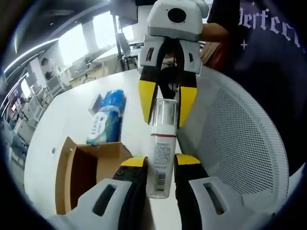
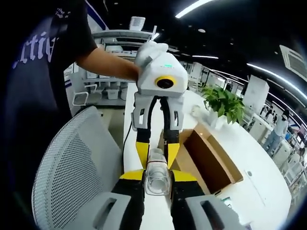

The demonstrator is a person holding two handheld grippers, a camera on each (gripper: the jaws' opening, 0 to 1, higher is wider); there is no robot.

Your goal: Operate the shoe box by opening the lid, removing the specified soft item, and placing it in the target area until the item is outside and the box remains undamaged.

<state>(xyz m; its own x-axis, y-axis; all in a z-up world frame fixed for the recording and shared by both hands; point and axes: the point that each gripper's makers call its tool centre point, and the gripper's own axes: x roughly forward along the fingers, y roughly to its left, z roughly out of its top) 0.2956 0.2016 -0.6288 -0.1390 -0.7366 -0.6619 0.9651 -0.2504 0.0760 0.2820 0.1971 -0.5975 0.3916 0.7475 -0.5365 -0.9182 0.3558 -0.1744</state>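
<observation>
You have a slim clear bottle (image 1: 160, 153) with a white label and a transparent cap held in the air between your two grippers, above the white table (image 1: 57, 129) and just beside the white mesh chair back (image 1: 240, 139). In the left gripper view, your left gripper (image 1: 160, 165) pinches the lower body of the bottle between its yellow-tipped jaws, and your right gripper (image 1: 167, 103), coming in from above, closes its jaws on the capped end. In the right gripper view the same grip shows end-on: the bottle (image 2: 157, 175) points toward the camera, your right gripper (image 2: 157, 176) pressed against its near end and your left gripper (image 2: 157, 151) clamped on the far part. The shoe box (image 1: 84, 167), brown cardboard, sits open on the table below and to the side; in the right gripper view the box (image 2: 211, 155) lies past the bottle. A blue and white soft pack (image 1: 106, 117) lies on the table just beyond the box. A potted plant (image 2: 223, 103) stands farther along the table.
</observation>
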